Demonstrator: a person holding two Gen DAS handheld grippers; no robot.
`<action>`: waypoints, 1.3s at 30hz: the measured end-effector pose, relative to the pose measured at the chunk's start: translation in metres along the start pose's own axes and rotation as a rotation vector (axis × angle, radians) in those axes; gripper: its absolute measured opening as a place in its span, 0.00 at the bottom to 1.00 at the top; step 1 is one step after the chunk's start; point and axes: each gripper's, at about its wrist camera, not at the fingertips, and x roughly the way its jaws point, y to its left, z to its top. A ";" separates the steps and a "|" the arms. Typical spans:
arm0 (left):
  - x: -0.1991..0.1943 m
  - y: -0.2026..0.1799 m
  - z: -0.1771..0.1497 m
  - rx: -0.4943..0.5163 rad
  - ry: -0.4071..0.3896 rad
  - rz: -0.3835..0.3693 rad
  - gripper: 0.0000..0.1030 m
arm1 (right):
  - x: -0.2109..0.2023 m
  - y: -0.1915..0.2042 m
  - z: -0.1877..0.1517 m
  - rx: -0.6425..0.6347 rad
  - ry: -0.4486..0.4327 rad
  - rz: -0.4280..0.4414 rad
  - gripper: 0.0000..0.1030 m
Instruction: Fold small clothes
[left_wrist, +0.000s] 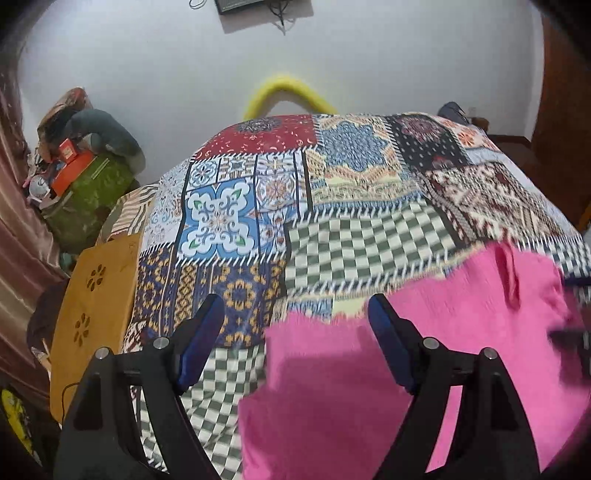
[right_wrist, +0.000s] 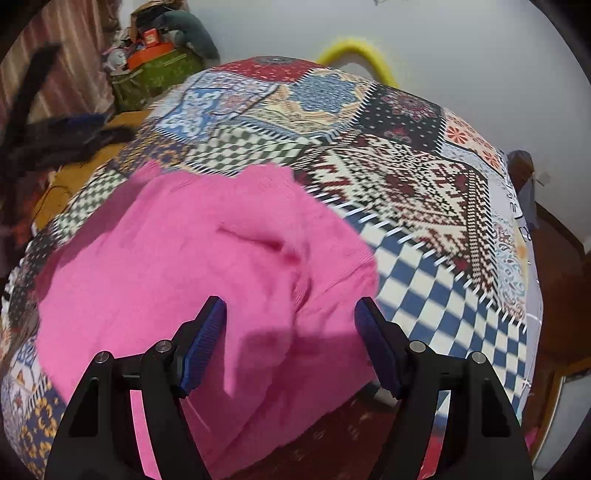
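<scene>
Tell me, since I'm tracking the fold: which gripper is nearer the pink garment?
Right. The right gripper hangs open directly over the pink garment; the left gripper hangs open at its edge, partly over the patchwork bedspread.

Left gripper (left_wrist: 295, 314) angled steeply down, jaws wide apart, nothing between blue pads (left_wrist: 201, 341). Right gripper (right_wrist: 290, 314) angled steeply down, jaws spread, blue pads (right_wrist: 203, 345) clear on both sides, gripping nothing.

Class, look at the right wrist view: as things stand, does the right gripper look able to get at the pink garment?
Probably yes. The right gripper stands open just above the pink garment, which lies uncovered on the patchwork bedspread, with nothing between them.
</scene>
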 end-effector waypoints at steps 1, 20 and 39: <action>-0.001 0.000 -0.005 0.009 0.005 0.001 0.78 | 0.001 -0.002 0.003 0.009 -0.003 -0.016 0.68; -0.011 0.081 -0.150 -0.273 0.254 -0.205 0.78 | -0.046 0.030 -0.043 0.078 -0.033 0.102 0.68; -0.062 0.054 -0.177 -0.240 0.245 -0.343 0.07 | -0.042 0.054 -0.096 0.211 -0.024 0.229 0.07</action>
